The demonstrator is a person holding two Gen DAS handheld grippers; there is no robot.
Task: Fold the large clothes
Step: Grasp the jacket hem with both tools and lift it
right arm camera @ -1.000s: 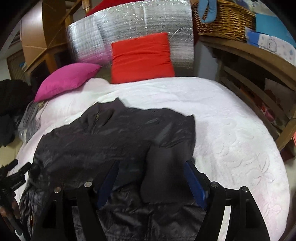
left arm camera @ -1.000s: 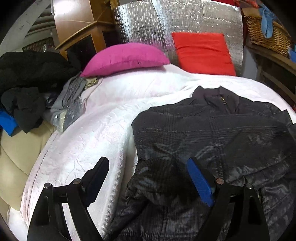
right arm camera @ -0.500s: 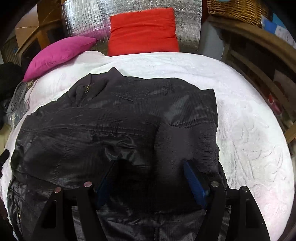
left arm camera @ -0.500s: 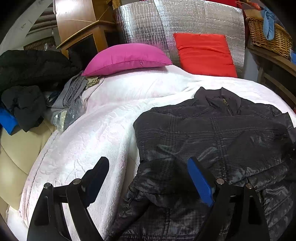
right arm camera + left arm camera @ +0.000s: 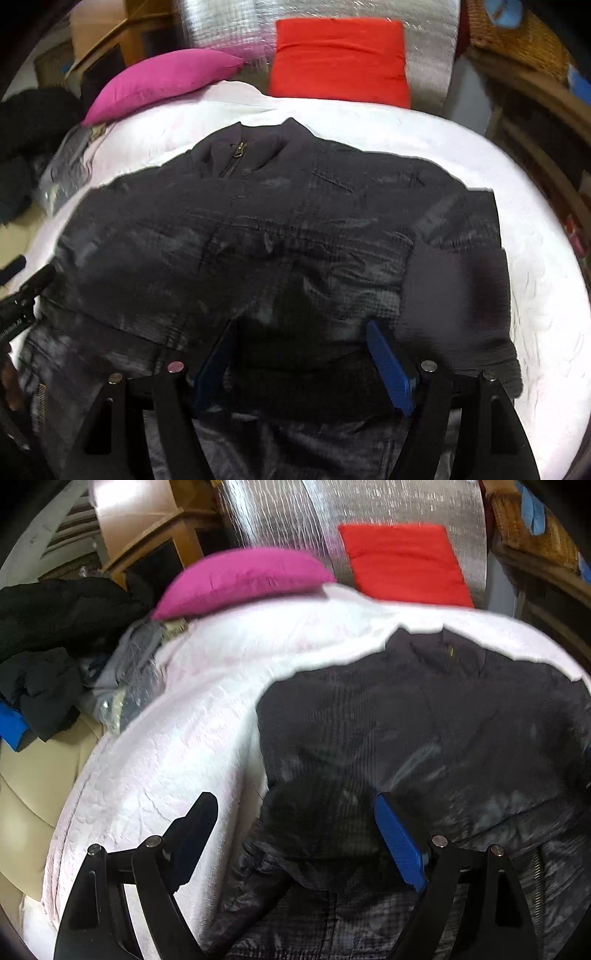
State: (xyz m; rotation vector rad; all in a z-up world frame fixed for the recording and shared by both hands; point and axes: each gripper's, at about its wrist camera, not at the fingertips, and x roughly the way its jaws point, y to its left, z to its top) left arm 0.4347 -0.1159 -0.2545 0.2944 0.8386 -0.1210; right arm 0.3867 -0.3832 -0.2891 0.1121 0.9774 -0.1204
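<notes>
The bed (image 5: 535, 229) (white textured cover) carries a dark jacket (image 5: 295, 229), a magenta pillow (image 5: 162, 77) and a red cushion (image 5: 340, 55).

The left gripper (image 5: 291, 842) is built of matte black plastic: two angular arms rise from 7 and 5 o'clock in its own wrist view, each split into a pair of struts with triangular cut-outs. Round silver screw heads sit at the strut tips. Its 3 o'clock jaw carries a bright blue ribbed pad; the other jaw reads dark.

The right gripper (image 5: 301, 362) has the same black frame, silver screws, one of them pinkish, and blue pads on both jaws. At 9 o'clock of the right wrist view, a black part of the left gripper bears small white lettering, too blurred to read.
</notes>
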